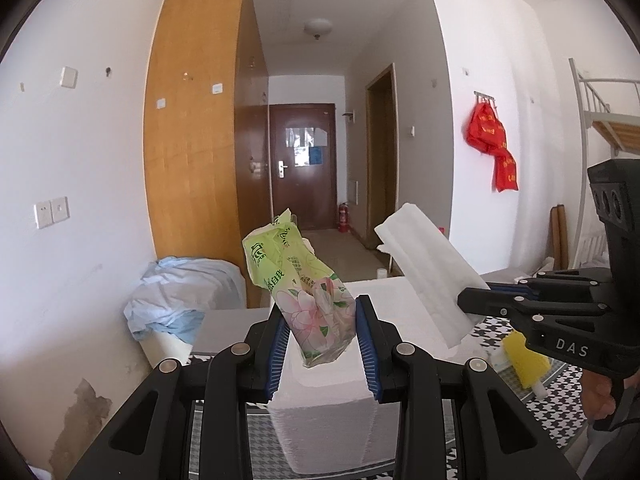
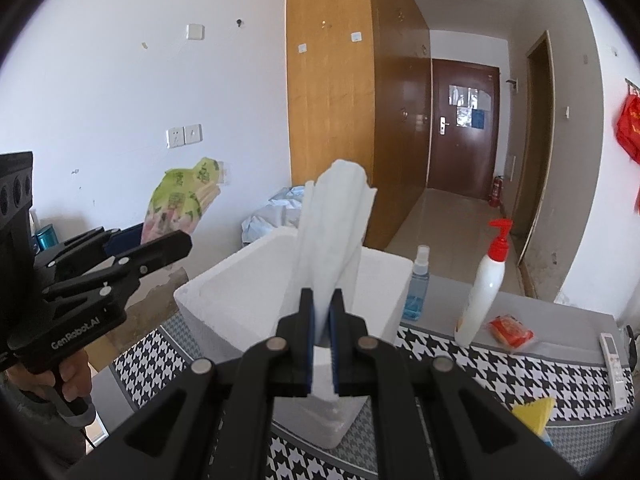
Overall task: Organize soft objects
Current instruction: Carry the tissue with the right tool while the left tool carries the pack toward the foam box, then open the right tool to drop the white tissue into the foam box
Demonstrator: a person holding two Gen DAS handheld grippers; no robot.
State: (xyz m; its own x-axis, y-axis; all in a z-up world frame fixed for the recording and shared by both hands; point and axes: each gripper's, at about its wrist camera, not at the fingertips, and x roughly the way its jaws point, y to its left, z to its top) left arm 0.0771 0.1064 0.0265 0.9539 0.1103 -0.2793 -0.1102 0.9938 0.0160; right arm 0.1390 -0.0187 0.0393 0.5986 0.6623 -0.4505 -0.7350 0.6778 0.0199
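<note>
A: Two soft items in the air. Green tissue pack (image 1: 308,300) sits pinched between my left gripper's (image 1: 323,330) blue pads, floppy top leaning toward 11 o'clock. Folded white tissue sheet (image 2: 334,236) is clamped in my right gripper (image 2: 323,344), jaws nearly together on its lower end.

B: Where's the drop?

A: White foam box (image 2: 224,296) directly under both, open top. In the left view the right gripper (image 1: 472,300) comes in from 3 o'clock, the sheet (image 1: 424,268) slanting toward 10.

B: How would you do it well?

A: My call: lower the pack first, straight down until its bottom is inside the walls, then release. It's crinkly and top-heavy, so a high release likely tips it over the rim. Sheet goes after, laid flat beside it.

B: Clutter?

A: Yellow sponge (image 1: 524,360) at 4 o'clock on the houndstooth cloth (image 2: 500,376); pump bottle (image 2: 484,280) and spray bottle (image 2: 418,288) at 2 o'clock. Keep my right elbow clear.
</note>
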